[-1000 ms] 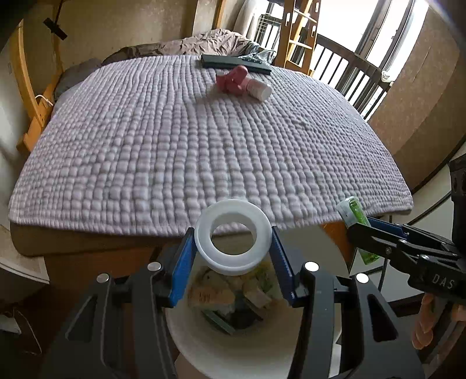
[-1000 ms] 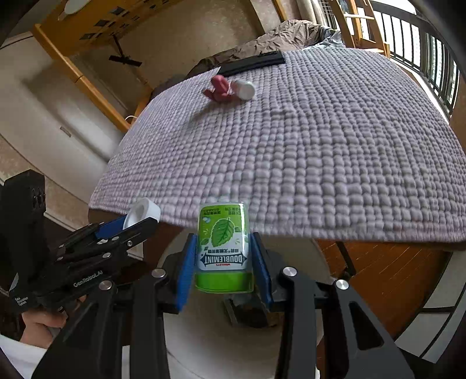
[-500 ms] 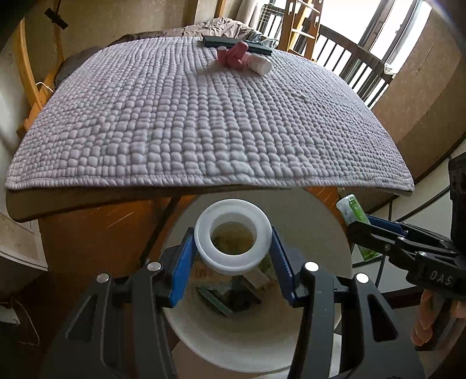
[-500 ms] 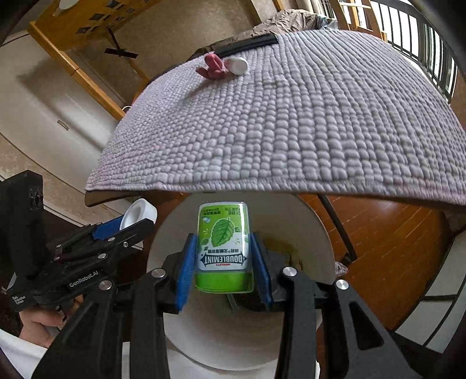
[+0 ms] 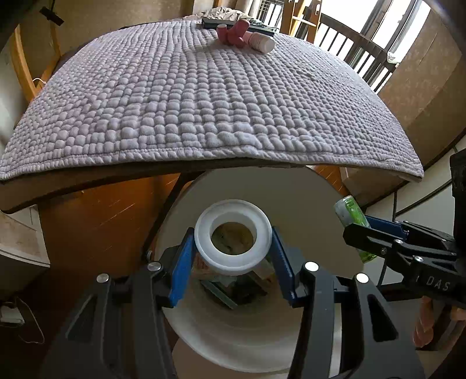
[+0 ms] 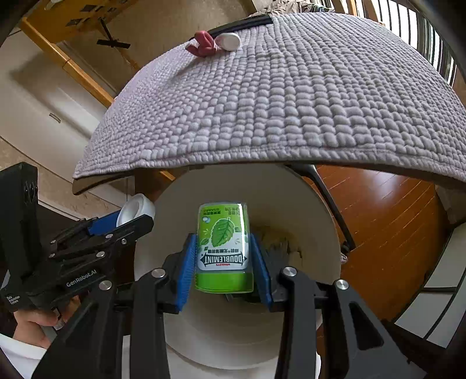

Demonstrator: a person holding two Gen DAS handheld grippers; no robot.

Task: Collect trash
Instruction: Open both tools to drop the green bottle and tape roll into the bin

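My left gripper (image 5: 233,247) is shut on a white plastic ring (image 5: 233,224) and holds it over the open white trash bin (image 5: 291,198), which has trash at its bottom. My right gripper (image 6: 222,256) is shut on a green Doublemint gum bottle (image 6: 222,245) and holds it over the same bin (image 6: 276,186). The bottle also shows at the right of the left wrist view (image 5: 351,212). The ring shows at the left of the right wrist view (image 6: 135,208).
The bin stands on the wooden floor (image 6: 387,221) under the edge of a table covered by a grey knobbly cloth (image 5: 204,96). A pink and white object (image 5: 244,35) and a black flat item (image 5: 215,22) lie at its far end. A railing (image 5: 349,43) stands beyond.
Both grippers have moved down and forward with their loads, from level with the table edge to over the bin's mouth below it. The grips have not changed.
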